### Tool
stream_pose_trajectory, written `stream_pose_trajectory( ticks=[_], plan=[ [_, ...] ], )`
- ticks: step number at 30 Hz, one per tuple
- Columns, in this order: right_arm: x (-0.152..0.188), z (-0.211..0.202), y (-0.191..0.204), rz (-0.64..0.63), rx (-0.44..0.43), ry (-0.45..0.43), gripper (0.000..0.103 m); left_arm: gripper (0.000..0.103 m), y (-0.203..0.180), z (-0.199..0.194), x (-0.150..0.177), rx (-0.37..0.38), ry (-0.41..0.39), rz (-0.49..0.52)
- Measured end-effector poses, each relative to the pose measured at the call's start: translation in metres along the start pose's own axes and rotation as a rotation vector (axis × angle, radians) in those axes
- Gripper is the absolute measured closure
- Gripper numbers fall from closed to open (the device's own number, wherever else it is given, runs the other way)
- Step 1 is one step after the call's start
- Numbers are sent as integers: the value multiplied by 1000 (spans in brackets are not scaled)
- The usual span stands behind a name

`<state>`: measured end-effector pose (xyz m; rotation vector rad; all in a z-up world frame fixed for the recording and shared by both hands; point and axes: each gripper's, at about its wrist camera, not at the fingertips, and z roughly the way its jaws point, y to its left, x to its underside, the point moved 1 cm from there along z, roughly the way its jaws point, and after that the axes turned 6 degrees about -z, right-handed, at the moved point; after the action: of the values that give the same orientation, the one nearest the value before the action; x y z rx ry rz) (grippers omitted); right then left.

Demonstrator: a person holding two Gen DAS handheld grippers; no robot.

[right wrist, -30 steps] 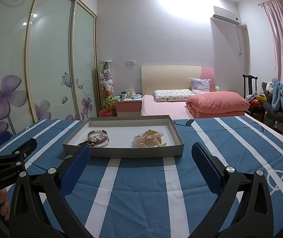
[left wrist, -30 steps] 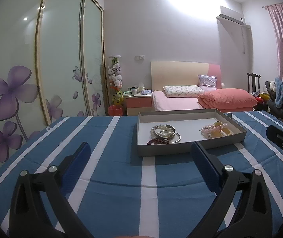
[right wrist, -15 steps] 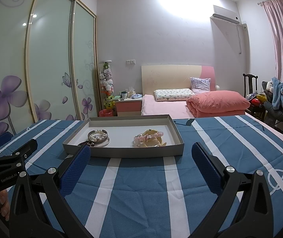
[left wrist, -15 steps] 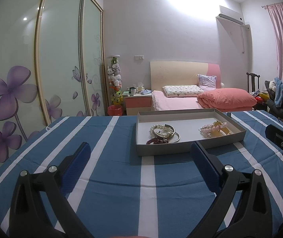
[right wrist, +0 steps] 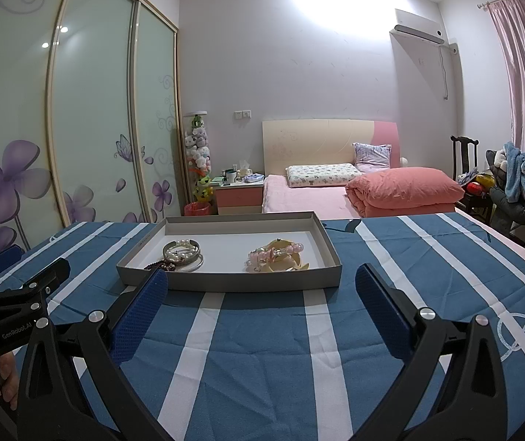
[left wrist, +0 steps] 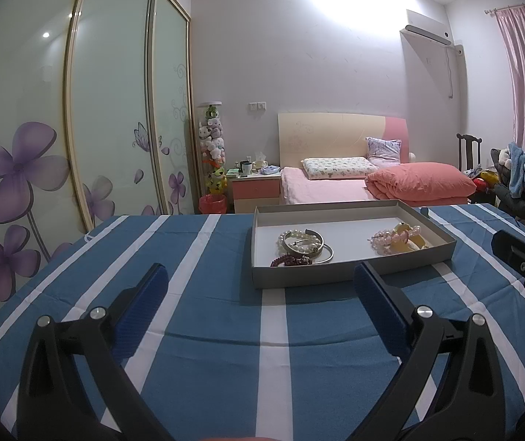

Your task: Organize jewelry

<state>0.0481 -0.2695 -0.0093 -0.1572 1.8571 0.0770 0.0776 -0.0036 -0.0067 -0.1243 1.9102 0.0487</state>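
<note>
A shallow grey tray (left wrist: 350,275) stands on the blue striped tablecloth; it also shows in the right wrist view (right wrist: 225,281). Inside on the left lie pearl and silver bracelets (left wrist: 304,244) (right wrist: 183,253) with a dark red bead bracelet (left wrist: 291,261) in front. On the right lie pink bead and yellow bangles (left wrist: 398,239) (right wrist: 277,255). My left gripper (left wrist: 260,286) is open and empty, short of the tray's front left. My right gripper (right wrist: 262,288) is open and empty, just short of the tray's front wall.
The striped tablecloth (right wrist: 262,349) covers the surface around the tray. Beyond it are a pink bed (left wrist: 354,183), a nightstand (left wrist: 255,189), a sliding wardrobe (left wrist: 78,110), and a chair with clothes (right wrist: 519,191) at the right.
Both grippers stay open. The left wrist view has shifted very slightly; the tray and jewelry have not moved.
</note>
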Motion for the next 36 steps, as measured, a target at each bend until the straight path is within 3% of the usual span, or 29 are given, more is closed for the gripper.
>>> stream_pose_trajectory(
  ticks=[36],
  plan=[
    [0,0,0,4,-1,1,2,4,-2,0,4,18,-1,0]
  ],
)
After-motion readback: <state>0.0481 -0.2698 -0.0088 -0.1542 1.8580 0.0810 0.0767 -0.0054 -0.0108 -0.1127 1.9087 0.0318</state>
